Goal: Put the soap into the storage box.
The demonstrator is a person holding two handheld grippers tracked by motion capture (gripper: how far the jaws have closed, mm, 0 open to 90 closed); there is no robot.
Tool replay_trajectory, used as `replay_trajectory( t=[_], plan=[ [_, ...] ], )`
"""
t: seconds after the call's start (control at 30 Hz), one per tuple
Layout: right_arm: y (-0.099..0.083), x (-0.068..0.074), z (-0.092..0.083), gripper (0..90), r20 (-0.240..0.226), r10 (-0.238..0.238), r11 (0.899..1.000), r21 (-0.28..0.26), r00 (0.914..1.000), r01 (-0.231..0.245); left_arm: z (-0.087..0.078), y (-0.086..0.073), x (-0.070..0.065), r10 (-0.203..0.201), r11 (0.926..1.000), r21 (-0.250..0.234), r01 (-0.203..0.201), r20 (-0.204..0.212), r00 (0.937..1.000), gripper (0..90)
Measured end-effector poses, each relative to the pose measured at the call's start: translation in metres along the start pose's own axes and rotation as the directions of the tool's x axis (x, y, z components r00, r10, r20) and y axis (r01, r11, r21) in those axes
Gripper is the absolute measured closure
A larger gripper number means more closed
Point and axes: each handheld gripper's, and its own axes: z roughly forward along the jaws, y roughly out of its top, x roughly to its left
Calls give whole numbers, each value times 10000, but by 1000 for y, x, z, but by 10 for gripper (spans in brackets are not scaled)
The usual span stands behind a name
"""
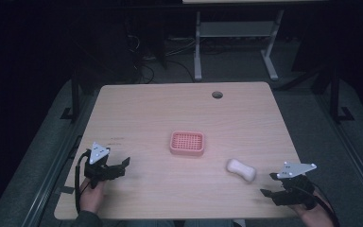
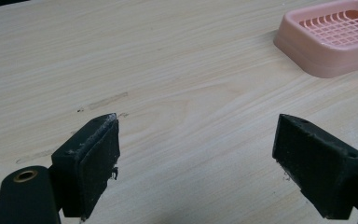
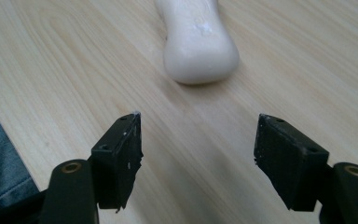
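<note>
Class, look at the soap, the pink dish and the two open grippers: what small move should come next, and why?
Probably ease the right gripper forward around the soap: its jaws stand open, the soap lies just ahead, and the pink dish sits empty.

Left gripper [image 1: 124, 164] sits low at near-left of the high view, held by left hand [image 1: 92, 189] w/ forearm coming in from bottom edge; grey 3-cornered plate on top, cable looping off its left side. Jaws point right & spread wide, nothing betw them; left gripper view [image 2: 196, 158] confirms the wide gap. Right gripper [image 1: 268, 184] at near-right, held by right hand [image 1: 312, 208], plate on top, jaws pointing left. Also spread wide & empty in right gripper view [image 3: 198, 154]
</note>
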Motion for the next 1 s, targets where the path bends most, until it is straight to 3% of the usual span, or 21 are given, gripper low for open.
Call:
replay_trajectory(
  t=[0.57, 0.77, 1.0],
  plan=[
    [21, -7, 11, 310, -520, -235, 9977, 630, 9984, 268, -1, 0, 0, -6, 10000, 24, 6, -12, 10000, 141],
    [26, -10, 15, 269, -698, -105, 9973, 715, 9975, 155, 0, 0, -1, 26, 10000, 7, -26, 10, 10000, 141],
    [35, -10, 19, 242, -687, -289, 9964, 777, 9972, 342, -1, 0, 0, -9, 10000, 15, 9, -2, 10000, 141]
  ],
)
